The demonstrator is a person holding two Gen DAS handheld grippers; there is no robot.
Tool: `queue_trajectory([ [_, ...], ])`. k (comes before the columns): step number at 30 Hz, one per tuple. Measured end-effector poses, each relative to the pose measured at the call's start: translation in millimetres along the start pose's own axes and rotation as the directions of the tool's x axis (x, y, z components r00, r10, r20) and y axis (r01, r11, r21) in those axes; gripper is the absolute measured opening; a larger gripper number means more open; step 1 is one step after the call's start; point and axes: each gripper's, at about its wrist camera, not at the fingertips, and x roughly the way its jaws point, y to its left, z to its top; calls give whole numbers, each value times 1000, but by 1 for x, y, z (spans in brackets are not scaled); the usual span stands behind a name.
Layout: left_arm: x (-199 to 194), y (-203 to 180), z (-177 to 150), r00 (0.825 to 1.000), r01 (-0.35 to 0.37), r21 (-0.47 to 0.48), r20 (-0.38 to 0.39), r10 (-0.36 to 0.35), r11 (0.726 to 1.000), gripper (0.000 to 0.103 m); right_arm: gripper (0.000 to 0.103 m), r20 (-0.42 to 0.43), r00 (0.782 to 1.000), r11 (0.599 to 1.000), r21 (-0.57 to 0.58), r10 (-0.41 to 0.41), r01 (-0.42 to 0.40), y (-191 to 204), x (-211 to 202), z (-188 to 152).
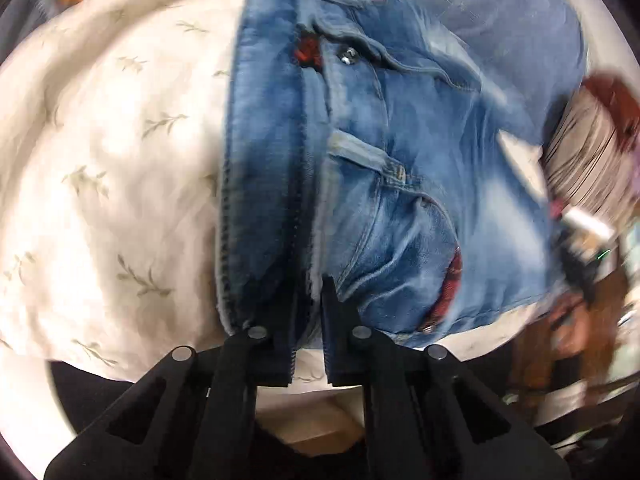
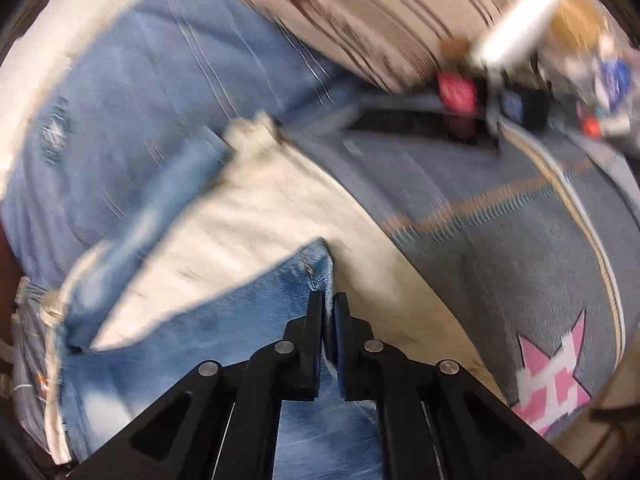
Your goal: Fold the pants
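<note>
Faded blue jeans (image 1: 400, 152) lie on a cream sheet with a leaf print (image 1: 120, 152). In the left wrist view their waistband, metal button and pockets run up from the bottom centre. My left gripper (image 1: 310, 292) is shut on the waistband edge, denim pinched between its black fingers. In the right wrist view a corner of the jeans (image 2: 316, 264) points up over the pale sheet (image 2: 240, 220). My right gripper (image 2: 328, 304) is shut on that corner, with a thin fold of denim between the pads. A lighter denim leg (image 2: 140, 92) with a frayed hem lies at the upper left.
A grey-blue rug (image 2: 500, 220) with a pink star patch (image 2: 552, 376) lies to the right of the sheet. A striped beige cloth (image 2: 360, 12) and small cluttered objects (image 2: 560, 92) sit at the far end. Another striped item (image 1: 588, 152) lies right of the jeans.
</note>
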Motion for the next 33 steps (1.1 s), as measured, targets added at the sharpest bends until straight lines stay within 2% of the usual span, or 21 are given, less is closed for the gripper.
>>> queue_trajectory([
  [2, -19, -5, 2, 999, 44, 33, 30, -45, 999, 9, 13, 18, 1000, 999, 31, 20, -21, -4, -8, -1],
  [3, -35, -13, 8, 996, 32, 71, 83, -38, 997, 10, 14, 35, 999, 999, 39, 29, -30, -4, -13, 0],
  [4, -42, -19, 16, 994, 13, 97, 111, -24, 995, 20, 16, 40, 999, 999, 39, 30, -31, -3, -16, 2],
  [5, -50, -29, 29, 990, -15, 133, 142, -4, 991, 45, 17, 43, 999, 999, 36, 24, -25, -2, -18, 3],
  [6, -52, -35, 42, 986, -32, 142, 165, 9, 989, 59, 18, 46, 999, 999, 34, 12, -13, -1, -19, 4],
  [7, -52, -37, 58, 980, -38, 141, 198, 9, 989, 77, 18, 50, 999, 999, 35, 7, -9, 1, -20, 4],
  [8, -49, -41, 73, 975, -36, 140, 223, 4, 990, 81, 19, 53, 999, 999, 38, 11, -13, 3, -20, 3],
  [9, -43, -40, 87, 976, -31, 129, 217, 2, 991, 81, 20, 52, 998, 999, 42, 19, -21, 6, -20, 1],
  [11, -17, -40, 113, 990, 2, 84, 142, -14, 996, 81, 23, 45, 999, 999, 38, 29, -31, 12, -20, -4],
  [12, -3, -36, 125, 994, -4, 53, 107, -2, 999, 81, 23, 42, 999, 999, 32, 32, -33, 14, -21, -6],
  [14, 17, -30, 135, 998, -6, -2, 59, 6, 1000, 81, 23, 36, 999, 999, 8, 38, -39, 22, -24, -10],
  [16, 25, -26, 134, 999, 11, -44, 47, -9, 999, 81, 25, 38, 998, 999, -20, 41, -40, 32, -30, -13],
  [20, 21, -20, 136, 993, 108, -64, 50, -105, 992, 81, 40, 36, 998, 988, -148, 56, -50, 75, -33, -17],
  [22, 29, -27, 143, 988, 154, -80, 28, -152, 985, 81, 41, 13, 995, 979, -183, 95, -91, 100, -28, -20],
  [23, 32, -30, 146, 989, 150, -78, 21, -149, 986, 81, 41, -6, 991, 971, -197, 134, -133, 117, -24, -23],
  [25, 37, -32, 150, 991, 134, -78, 13, -133, 988, 82, 41, -40, 979, 955, -218, 198, -202, 143, -18, -28],
  [28, 31, -24, 149, 982, 187, -112, 27, -185, 976, 82, 42, -117, 954, 909, -292, 276, -299, 198, -5, -44],
  [31, 26, -14, 148, 967, 254, -146, 43, -250, 956, 82, 42, -246, 911, 839, -365, 330, -403, 265, 17, -72],
  [33, 22, -11, 145, 959, 283, -152, 42, -280, 947, 82, 42, -331, 873, 793, -386, 359, -472, 306, 28, -93],
])
